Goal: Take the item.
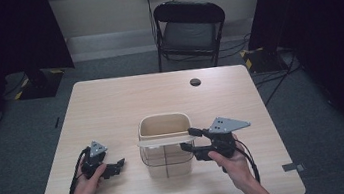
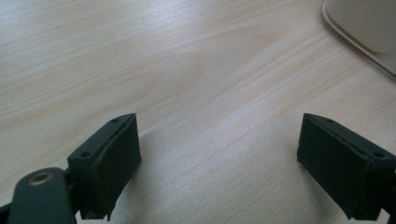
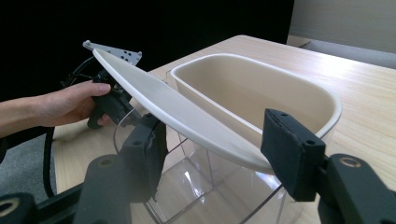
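Right gripper [image 3: 212, 154] at 5 o'clock: jaws narrowed around the cream lid [image 3: 187, 119], pads not visibly pressing. Lid lies tilted across the near half of the bin [image 3: 299, 95], table centre. Left gripper [image 2: 219, 163], 8 o'clock, gapes wide, holding nothing. Risk: unbraced bin slides; shallow edge grip lets lid slip.

Clear glossy plastic container [image 3: 205, 186], smooth cream plastic lid [image 3: 177, 112], matt wood-grain table [image 2: 187, 70].
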Tool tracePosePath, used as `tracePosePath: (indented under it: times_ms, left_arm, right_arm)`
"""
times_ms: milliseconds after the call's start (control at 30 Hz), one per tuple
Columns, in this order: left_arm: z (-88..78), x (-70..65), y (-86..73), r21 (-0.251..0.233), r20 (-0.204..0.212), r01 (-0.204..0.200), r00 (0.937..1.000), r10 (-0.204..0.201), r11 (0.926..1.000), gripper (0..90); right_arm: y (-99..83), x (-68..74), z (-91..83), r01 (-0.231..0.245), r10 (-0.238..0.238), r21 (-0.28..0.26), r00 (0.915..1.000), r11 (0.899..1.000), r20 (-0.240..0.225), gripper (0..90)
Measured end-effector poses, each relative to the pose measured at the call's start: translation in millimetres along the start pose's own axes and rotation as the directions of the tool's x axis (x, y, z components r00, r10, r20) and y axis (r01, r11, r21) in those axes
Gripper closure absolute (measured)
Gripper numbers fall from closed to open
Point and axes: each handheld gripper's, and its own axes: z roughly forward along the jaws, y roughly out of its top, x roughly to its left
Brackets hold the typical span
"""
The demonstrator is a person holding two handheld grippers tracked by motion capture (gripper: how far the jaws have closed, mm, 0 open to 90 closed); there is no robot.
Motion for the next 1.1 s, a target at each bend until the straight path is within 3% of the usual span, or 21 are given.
tracePosePath:
  times_ms: [1100]
  left_arm:
    - [-0.1, 0.1, 0.0, 0.0, -0.002, -0.001, 1.0, 0.001, 1.0, 12.7]
  right_arm:
    - [3.2, -4.7, 3.1, -0.002, 0.002, 0.003, 1.0, 1.0, -0.004, 45.0]
